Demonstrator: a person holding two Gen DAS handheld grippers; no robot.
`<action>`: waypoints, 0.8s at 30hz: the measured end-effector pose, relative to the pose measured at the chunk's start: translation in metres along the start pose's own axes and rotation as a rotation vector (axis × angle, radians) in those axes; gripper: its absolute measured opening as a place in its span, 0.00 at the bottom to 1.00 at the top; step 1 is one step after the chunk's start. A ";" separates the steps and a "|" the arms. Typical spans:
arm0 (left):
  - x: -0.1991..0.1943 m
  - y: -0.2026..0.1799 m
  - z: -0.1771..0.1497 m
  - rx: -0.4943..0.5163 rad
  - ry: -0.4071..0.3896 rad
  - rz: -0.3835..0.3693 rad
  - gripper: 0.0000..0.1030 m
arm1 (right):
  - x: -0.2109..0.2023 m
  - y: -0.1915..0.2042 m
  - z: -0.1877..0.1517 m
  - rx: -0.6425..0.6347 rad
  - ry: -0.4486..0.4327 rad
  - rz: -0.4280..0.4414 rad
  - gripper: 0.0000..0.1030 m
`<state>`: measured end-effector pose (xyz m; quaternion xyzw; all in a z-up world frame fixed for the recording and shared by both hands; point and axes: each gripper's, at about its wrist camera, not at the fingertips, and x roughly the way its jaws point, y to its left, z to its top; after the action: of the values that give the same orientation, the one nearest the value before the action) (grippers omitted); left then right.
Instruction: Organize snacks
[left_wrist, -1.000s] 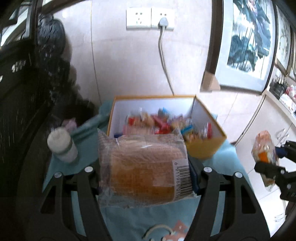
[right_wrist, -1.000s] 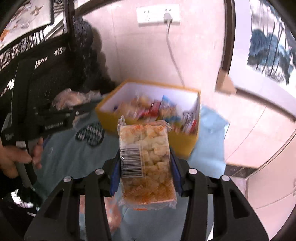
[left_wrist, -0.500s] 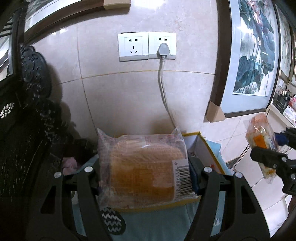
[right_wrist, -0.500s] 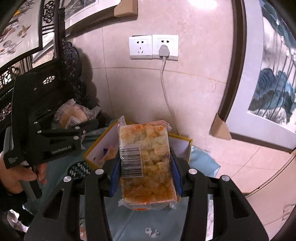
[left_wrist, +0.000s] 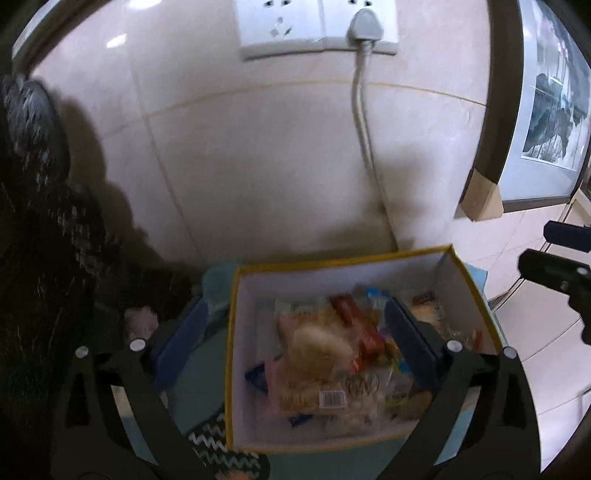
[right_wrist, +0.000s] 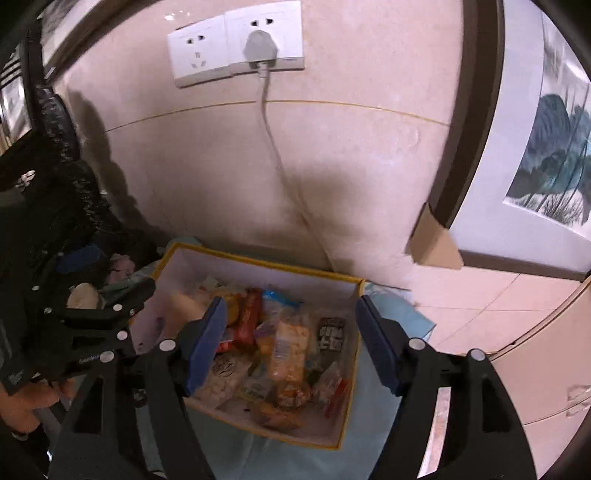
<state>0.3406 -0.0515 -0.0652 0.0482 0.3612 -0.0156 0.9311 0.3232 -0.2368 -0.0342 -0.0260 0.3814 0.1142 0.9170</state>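
We list, left to right, with the box as landmark. Left of the box: our left gripper, whose jaws have just been opening and now stand wide with nothing pressed between them. Inside the box: the snacks, a loose heap of packets, among them a bread pack. Over the box: our right gripper, jaws likewise just opened, empty. Under the box: a blue cloth. Behind it: a wall socket.
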 end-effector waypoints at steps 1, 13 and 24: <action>-0.005 0.003 -0.006 0.001 0.000 0.006 0.95 | -0.005 0.002 -0.007 -0.005 -0.004 -0.004 0.70; -0.131 -0.011 -0.078 -0.071 -0.031 -0.037 0.98 | -0.110 0.050 -0.125 0.030 -0.036 0.095 0.70; -0.258 -0.024 -0.148 -0.002 -0.113 -0.044 0.98 | -0.226 0.065 -0.207 0.074 -0.114 0.023 0.77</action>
<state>0.0497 -0.0618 -0.0018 0.0381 0.3093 -0.0385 0.9494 0.0109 -0.2446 -0.0187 0.0189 0.3329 0.1117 0.9361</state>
